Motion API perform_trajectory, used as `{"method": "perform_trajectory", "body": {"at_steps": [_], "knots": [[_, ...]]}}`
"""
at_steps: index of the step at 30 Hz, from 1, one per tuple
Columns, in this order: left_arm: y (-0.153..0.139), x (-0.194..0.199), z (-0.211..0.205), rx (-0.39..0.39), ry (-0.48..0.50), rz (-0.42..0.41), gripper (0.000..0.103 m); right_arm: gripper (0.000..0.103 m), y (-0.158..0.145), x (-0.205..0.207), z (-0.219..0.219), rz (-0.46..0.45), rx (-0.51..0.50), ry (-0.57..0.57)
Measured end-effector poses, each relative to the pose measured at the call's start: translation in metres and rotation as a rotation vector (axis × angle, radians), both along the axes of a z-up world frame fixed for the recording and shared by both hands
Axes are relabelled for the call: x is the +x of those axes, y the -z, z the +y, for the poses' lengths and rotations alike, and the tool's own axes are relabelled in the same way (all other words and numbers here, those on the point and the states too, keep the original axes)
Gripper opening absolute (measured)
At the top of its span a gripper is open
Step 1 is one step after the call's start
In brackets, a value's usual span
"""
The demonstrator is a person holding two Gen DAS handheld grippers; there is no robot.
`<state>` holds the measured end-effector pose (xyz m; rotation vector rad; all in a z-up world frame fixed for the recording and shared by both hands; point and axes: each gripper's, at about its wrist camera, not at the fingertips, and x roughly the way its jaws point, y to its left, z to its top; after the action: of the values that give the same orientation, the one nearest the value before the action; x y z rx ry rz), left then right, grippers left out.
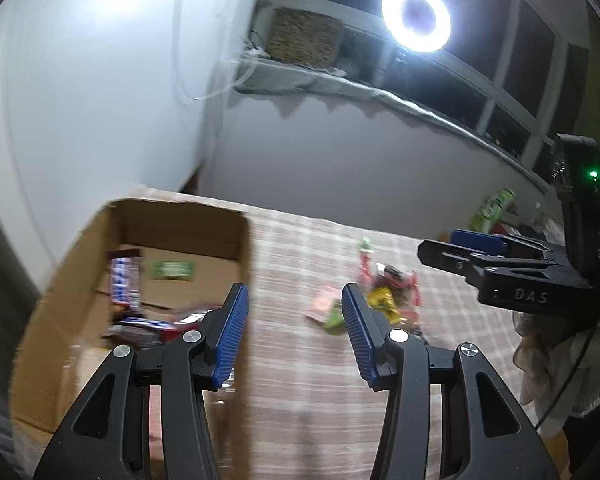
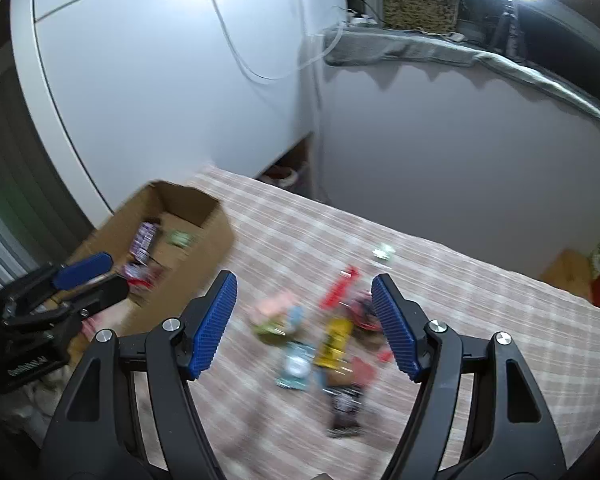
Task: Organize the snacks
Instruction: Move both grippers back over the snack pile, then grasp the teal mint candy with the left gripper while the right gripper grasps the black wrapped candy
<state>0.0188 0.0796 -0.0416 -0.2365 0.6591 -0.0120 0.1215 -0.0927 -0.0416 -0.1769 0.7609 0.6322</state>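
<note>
— What's in the open brown cardboard box [image 2: 204, 236] on the checked tablecloth [image 2: 480, 300]?

— A few wrapped snacks: a blue-and-white packet [image 1: 124, 280] leaning on the wall, more wrappers at the bottom, blurred.

— And the rest?

— A loose pile of colourful snack packets [image 2: 332, 340] lies on the cloth, apart from the box.

— The claws?

— The left gripper [image 1: 292, 336] hangs at the box's near corner, blue pads spread, nothing between them. The right gripper [image 2: 304, 324] hovers over the pile, spread, empty.

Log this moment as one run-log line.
left gripper: open, empty | right gripper: open, empty | cardboard box: holds some snacks | loose snacks: on tablecloth
</note>
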Motion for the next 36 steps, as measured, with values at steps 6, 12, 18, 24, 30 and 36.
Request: {"method": "perform_trajectory", "body": {"at_steps": [6,12,18,24,30,36], "knots": [[0.012,0.014,-0.038,0.004,0.088,0.040,0.047,0.073,0.016,0.010,-0.039,0.035,-0.028,0.039],[0.035,0.026,-0.054,-0.020,0.122,0.105,0.047,0.073,0.036,0.009,-0.062,0.089,-0.036,0.045],[0.060,0.042,-0.072,0.013,0.168,0.177,0.032,0.069,0.059,-0.003,-0.061,0.132,-0.083,-0.005],[0.073,0.054,-0.082,0.036,0.193,0.214,0.031,0.053,0.079,-0.007,-0.057,0.175,-0.123,-0.047],[0.082,0.067,-0.090,0.071,0.204,0.246,0.027,0.053,0.089,-0.007,-0.056,0.193,-0.129,-0.066],[0.083,0.072,-0.095,0.103,0.200,0.248,0.025,0.052,0.095,-0.007,-0.049,0.190,-0.155,-0.083]]}}
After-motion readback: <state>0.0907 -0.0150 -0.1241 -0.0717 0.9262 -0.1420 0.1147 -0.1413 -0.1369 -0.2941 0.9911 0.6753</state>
